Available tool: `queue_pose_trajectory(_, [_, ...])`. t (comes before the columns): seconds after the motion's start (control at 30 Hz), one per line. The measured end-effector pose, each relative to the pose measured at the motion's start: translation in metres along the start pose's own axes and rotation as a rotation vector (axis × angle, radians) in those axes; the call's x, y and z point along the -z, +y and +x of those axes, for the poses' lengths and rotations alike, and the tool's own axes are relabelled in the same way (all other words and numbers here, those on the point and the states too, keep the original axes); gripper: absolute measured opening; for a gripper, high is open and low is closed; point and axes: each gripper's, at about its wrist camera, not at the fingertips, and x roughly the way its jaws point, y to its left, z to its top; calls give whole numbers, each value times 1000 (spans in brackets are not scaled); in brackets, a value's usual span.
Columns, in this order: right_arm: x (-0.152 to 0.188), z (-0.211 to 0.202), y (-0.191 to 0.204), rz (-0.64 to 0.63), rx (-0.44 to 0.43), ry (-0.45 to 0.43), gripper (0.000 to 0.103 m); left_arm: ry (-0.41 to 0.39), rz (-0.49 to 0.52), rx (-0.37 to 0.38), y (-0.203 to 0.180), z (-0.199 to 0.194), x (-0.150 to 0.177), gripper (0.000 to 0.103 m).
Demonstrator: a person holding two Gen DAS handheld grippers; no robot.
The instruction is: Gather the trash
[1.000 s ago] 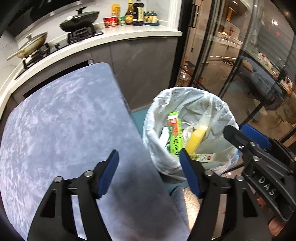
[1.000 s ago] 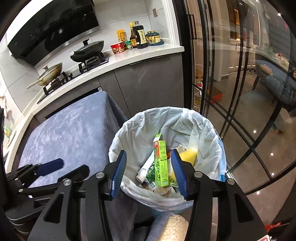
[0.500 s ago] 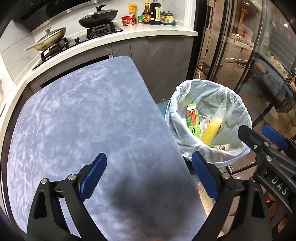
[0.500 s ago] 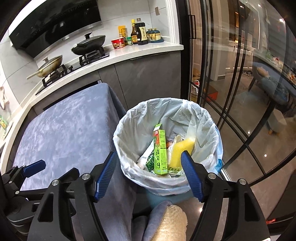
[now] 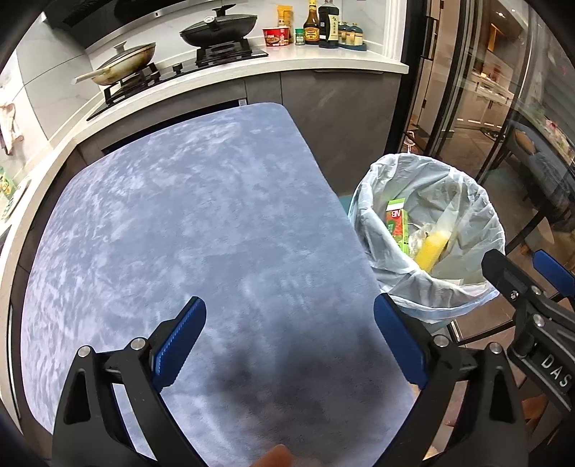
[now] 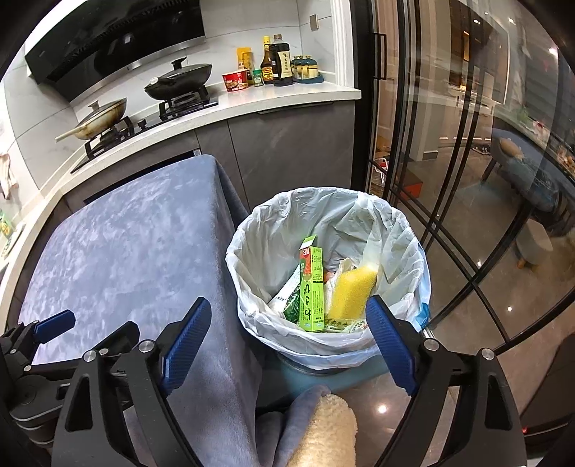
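Observation:
A bin lined with a white plastic bag (image 6: 273,230) stands on the floor right of the table; it also shows in the left wrist view (image 5: 463,201). Inside lie a green carton (image 6: 312,287), a yellow sponge (image 6: 350,291) and other wrappers. My right gripper (image 6: 287,339) is open and empty, held above the bin's near rim. My left gripper (image 5: 289,341) is open and empty above the blue-grey tablecloth (image 5: 179,233). The right gripper also shows at the right edge of the left wrist view (image 5: 532,283).
A kitchen counter (image 5: 323,61) runs behind the table with a stove, two pans (image 5: 215,30), bottles and a noodle cup. Black-framed glass doors (image 6: 449,161) stand right of the bin. A towel or cloth (image 6: 323,427) hangs below the right gripper.
Both grippers have opened wider and pulled back and up from the bin. The left view now shows more of the table and the bin farther right.

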Motion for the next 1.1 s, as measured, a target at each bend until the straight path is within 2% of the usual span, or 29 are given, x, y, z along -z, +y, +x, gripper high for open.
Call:
queue_pose_trajectory(0.53, [3, 7, -6, 4, 9, 29, 87, 6, -3, -33, 1, 4, 3, 90])
queue_pose_trajectory(0.63, [4, 7, -7, 8, 12, 32, 97, 7, 1, -33, -1, 6, 3, 91])
queue_pose_trajectory(1.1, [5, 12, -7, 5, 25, 34, 96, 21, 9, -36, -3, 14, 3, 92])
